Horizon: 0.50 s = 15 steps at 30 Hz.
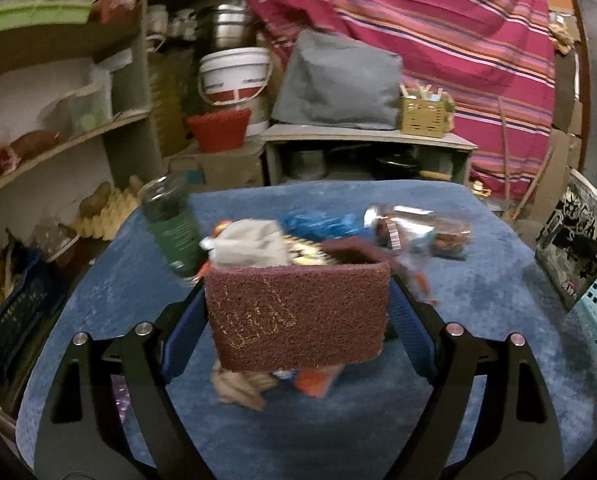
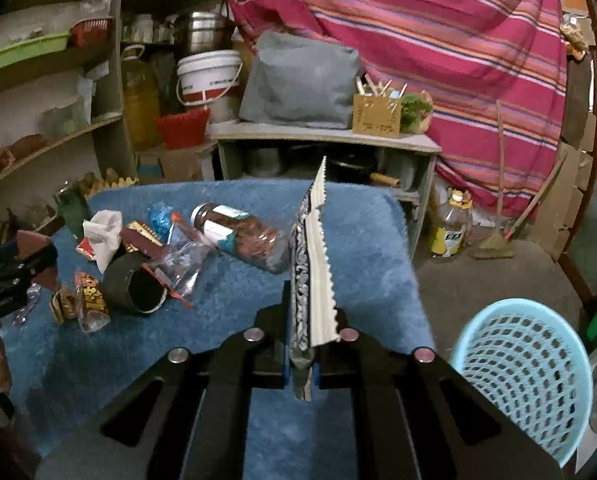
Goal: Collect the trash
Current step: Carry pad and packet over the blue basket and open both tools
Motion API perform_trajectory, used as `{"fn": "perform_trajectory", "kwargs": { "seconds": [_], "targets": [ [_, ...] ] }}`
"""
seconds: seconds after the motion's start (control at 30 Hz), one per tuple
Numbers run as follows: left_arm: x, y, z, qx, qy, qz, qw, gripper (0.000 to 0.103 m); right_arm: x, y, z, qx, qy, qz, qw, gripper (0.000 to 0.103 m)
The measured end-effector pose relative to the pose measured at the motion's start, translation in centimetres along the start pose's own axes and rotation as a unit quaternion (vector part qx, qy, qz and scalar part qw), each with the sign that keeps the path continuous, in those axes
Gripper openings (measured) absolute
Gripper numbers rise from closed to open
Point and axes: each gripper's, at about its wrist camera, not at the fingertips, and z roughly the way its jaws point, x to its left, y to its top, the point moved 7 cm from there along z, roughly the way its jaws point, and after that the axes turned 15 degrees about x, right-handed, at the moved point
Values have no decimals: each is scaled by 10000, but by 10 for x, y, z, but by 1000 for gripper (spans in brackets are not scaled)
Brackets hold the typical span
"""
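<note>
Before me stood a low grey wooden cabinet (image 2: 326,138) with a grey cushion (image 2: 298,80) on top. A magenta striped cloth (image 2: 438,40) hung behind it. To my left rose curved wooden shelves (image 1: 58,152), beside a white plastic bucket (image 2: 208,76). Dim light fell on the grey concrete floor (image 2: 498,280).

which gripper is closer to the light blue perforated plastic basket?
Right. The right gripper, shut on a flat patterned wrapper, hangs just left of the basket. The left gripper, holding a maroon scrubbing pad, sits across the blue-covered table.
</note>
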Motion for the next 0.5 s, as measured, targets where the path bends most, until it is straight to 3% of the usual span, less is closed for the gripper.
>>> {"fn": "perform_trajectory", "kwargs": {
  "seconds": [0.1, 0.5],
  "targets": [
    [-26, 2, -7, -75, -42, 192, 9998, 83, -18, -1, -14, -73, -2, 117, 9999, 7],
    [-176, 12, -34, -297, -916, 813, 9920, 83, -134, -31, -61, -202, -475, 799, 9955, 7]
  ]
}}
